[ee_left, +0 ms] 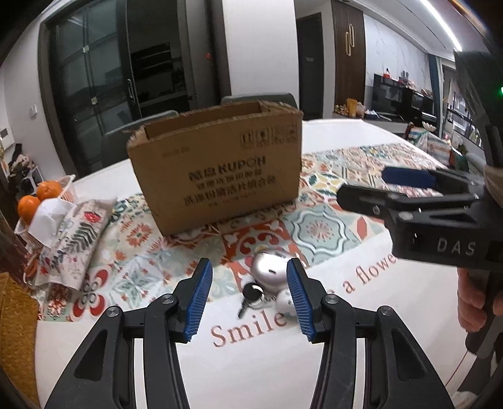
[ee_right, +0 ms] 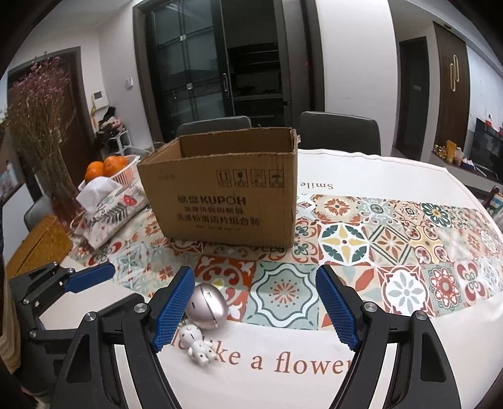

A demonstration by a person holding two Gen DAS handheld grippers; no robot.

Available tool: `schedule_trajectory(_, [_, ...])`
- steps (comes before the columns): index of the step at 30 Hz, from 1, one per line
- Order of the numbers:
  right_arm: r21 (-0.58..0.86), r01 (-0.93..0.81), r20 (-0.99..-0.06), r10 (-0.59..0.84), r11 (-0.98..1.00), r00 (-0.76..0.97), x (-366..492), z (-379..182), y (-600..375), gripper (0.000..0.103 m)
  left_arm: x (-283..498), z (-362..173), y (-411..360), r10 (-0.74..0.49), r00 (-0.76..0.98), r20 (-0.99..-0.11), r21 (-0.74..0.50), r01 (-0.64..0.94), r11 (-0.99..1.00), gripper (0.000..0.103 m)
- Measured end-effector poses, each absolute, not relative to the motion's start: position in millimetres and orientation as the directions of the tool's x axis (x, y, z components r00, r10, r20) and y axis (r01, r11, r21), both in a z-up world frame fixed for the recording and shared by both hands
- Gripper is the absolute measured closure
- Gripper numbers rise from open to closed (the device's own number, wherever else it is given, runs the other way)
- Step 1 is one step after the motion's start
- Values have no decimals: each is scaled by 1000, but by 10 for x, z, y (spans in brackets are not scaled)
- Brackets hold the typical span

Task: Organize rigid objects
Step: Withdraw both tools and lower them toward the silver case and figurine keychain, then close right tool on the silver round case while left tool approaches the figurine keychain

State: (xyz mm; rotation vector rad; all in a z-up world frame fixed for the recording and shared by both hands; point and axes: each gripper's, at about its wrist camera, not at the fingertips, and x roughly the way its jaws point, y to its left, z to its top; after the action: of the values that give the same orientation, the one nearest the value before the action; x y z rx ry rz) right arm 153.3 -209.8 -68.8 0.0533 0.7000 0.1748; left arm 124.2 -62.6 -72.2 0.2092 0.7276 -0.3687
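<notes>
light: even indoor, moderately bright | source: ceiling light strip [ee_left: 440, 22] upper right of the left gripper | shadows: soft, faint | blur: slight motion smear on cardboard box [ee_left: 217, 166] lettering | edges: strong fisheye bending, dark corners

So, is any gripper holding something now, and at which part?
Nothing is held. The left gripper and right gripper are both open above the silver egg, not touching it.

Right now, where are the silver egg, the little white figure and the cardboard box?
silver egg [ee_right: 207, 306]: right wrist view, middle of its shiny shell.
little white figure [ee_right: 196, 343]: right wrist view, on its body.
cardboard box [ee_right: 220, 201]: right wrist view, printed front wall.
</notes>
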Motion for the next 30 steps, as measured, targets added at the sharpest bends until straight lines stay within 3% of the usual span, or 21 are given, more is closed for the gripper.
schedule_trajectory(18, [45,-287,-671,242,957,701,1575,-1020,-1996,23,1017,-1080,-825,-351,610,-710,87,571,816,39])
schedule_trajectory(30, [15,-415,-691,309,910,653,1693,-1184,-1861,23,1089,-1220,-956,-391,572,-721,97,642,761,39])
